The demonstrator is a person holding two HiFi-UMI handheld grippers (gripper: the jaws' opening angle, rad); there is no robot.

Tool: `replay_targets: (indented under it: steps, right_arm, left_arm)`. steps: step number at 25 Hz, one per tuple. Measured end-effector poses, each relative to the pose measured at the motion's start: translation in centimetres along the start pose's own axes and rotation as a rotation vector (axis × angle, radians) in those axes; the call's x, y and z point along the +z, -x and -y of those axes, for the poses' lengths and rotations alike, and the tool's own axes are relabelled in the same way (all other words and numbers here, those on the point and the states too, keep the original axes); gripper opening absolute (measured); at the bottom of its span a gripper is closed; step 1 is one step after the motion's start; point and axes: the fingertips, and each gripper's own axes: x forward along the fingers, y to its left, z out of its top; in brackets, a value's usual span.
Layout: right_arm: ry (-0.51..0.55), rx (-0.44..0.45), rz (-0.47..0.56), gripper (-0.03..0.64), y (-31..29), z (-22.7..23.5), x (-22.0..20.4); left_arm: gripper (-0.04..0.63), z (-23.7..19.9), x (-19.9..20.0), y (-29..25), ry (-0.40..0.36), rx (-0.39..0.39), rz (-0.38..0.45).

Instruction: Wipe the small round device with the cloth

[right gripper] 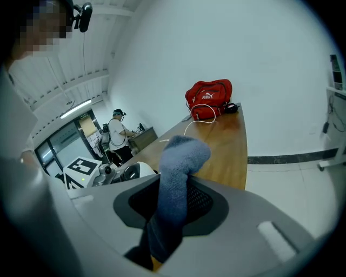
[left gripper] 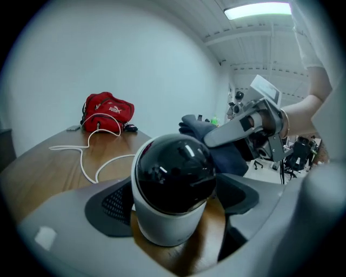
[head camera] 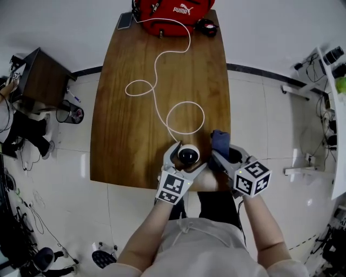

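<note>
Wooden table, with a red bag at its far end and a white cable looping down to the near edge. Left gripper: jaws spread wide, straddling the small round device without clamping it. Right gripper, just beside it: jaws closed on the blue cloth, which stands upright close by the device.

I see a long wooden tabletop on a pale tiled floor, its far end near a white wall with dark skirting. A dark cabinet stands at the frame's left. In the left gripper view, a ceiling strip light glows at upper right.
</note>
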Motion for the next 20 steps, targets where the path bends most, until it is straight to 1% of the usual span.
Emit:
replay_targets:
  steps: [2, 3, 4, 8, 11, 14, 17, 20]
  right_arm:
    - [-0.005, -0.002, 0.004, 0.114, 0.1, 0.4, -0.2]
    - [-0.001, -0.004, 0.002, 0.114, 0.1, 0.6, -0.3]
    - [0.009, -0.007, -0.003, 0.114, 0.1, 0.8, -0.4]
    - [0.031, -0.028, -0.021, 0.114, 0.2, 1.5, -0.6]
    - [0.024, -0.028, -0.034, 0.114, 0.3, 1.3, -0.7]
    - [0.021, -0.024, -0.053, 0.112, 0.8, 0.9, -0.5]
    - [0.023, -0.023, -0.069, 0.114, 1.3, 0.1, 0.2]
    - [0.051, -0.004, -0.075, 0.113, 1.2, -1.4, 1.4]
  left_arm:
    - [0.466, -0.4, 0.0, -0.4, 0.046, 0.012, -0.004]
    - [0.458, -0.6, 0.0, -0.4, 0.057, 0.023, 0.002]
    - [0.411, -0.8, 0.1, -0.5, 0.057, 0.034, 0.008]
    - [0.405, -0.8, -0.1, -0.2, 0.046, 0.044, 0.005]
    - [0.4, -0.4, 0.5, 0.4, 0.067, 0.016, 0.006]
    - [0.399, 0.4, 3.1, 1.8, 0.078, -0.017, 0.048]
    - [0.397, 0.7, 7.2, 3.8, 0.071, -0.037, 0.101]
    - [0.396, 0.5, 11.6, 5.7, 0.064, -0.053, 0.143]
